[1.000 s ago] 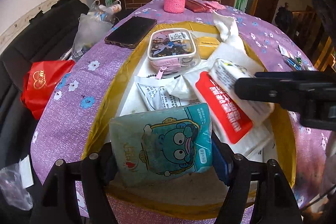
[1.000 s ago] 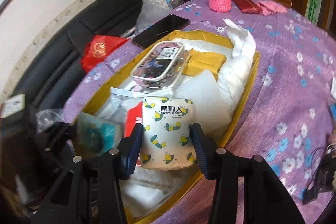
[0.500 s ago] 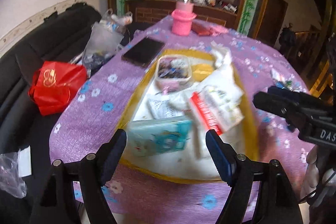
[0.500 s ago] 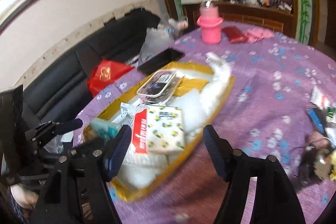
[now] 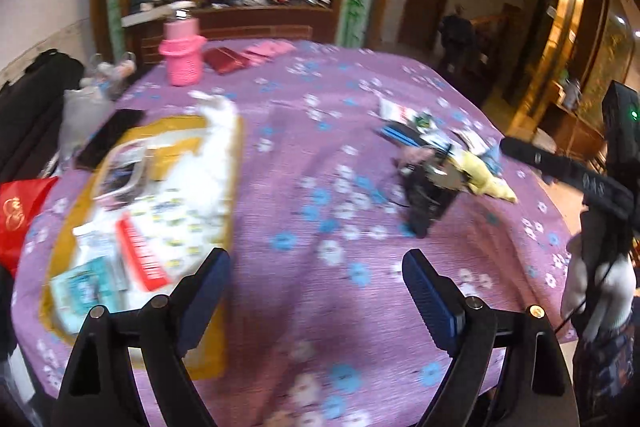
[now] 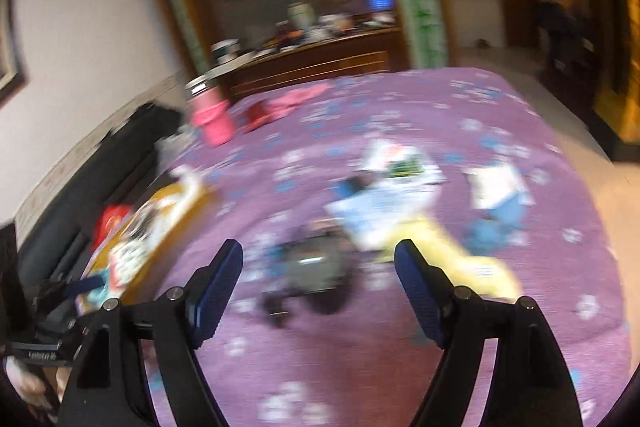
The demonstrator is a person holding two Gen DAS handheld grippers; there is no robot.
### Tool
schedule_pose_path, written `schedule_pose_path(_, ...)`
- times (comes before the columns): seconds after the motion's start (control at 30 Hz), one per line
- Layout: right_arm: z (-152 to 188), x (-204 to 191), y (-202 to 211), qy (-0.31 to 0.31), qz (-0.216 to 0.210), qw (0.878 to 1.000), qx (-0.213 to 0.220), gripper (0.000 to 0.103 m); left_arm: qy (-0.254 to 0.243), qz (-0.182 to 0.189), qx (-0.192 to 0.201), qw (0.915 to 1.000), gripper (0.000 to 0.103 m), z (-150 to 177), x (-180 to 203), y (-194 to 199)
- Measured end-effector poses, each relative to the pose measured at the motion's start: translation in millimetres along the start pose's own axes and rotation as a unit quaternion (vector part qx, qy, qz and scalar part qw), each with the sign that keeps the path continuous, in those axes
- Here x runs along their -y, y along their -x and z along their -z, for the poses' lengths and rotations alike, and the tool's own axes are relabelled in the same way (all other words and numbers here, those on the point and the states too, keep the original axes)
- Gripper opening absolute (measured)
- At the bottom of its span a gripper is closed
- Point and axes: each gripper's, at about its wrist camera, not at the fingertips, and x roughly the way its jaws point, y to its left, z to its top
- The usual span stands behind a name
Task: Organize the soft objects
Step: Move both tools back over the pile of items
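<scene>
Here we hold both claws tilted down over the surface (image 5: 304,155), which is covered by a purple flowered cloth. Our left claw (image 5: 316,291) has its jaws spread wide; they have just been opening, and nothing lies between them but bare cloth. Our right claw (image 6: 318,279) is likewise spread, its jaws having just been opening too, with nothing gripped. Ahead of it, blurred, lie a dark gadget (image 6: 316,267) and a yellow soft thing (image 6: 452,251), both apart from the pads. In the left view part of the right claw shows at the right edge, with a gloved hand (image 5: 600,283) below it. The yellow tray (image 5: 224,211) sits at the left of the surface, just left of our left claw. In it lie the soft packs: the teal tissue pack (image 5: 80,287) at the near end and the red-edged tissue pack (image 5: 160,227) beside it. A loose heap of small things (image 5: 440,155) lies well apart to the right.
</scene>
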Motion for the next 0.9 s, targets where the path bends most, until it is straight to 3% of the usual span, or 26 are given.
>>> schedule_pose_path(0.17, -16.3, 60.0, 0.3, -0.053, 0.031, 0.998, 0.013, 0.078, -0.011, 0.022, -0.024, 0.9994, 0.09, -7.5, 34.2, -19.3)
schedule_pose_path(0.5, -64.5, 88.6, -48.2, -0.077, 0.045, 0.996, 0.001, 0.078, 0.001, 0.032, -0.03, 0.999, 0.09, -29.2, 56.2, -34.8)
schedule_pose_path(0.57, -64.9, 88.6, -60.7, -0.072, 0.035, 0.997, -0.015, 0.078, 0.004, 0.029, -0.029, 0.9992, 0.09, -34.1, 57.7, -38.0)
schedule_pose_path(0.7, -60.4, 75.0, -90.3, -0.052, -0.024, 0.995, -0.086, 0.078, 0.01, 0.034, -0.028, 0.999, 0.09, -42.2, 56.5, -45.1)
schedule_pose_path(0.9, -46.4, 59.4, -118.8, -0.06, -0.045, 0.988, -0.138, 0.078, 0.02, 0.03, -0.029, 0.9989, 0.09, -47.4, 49.7, -60.7)
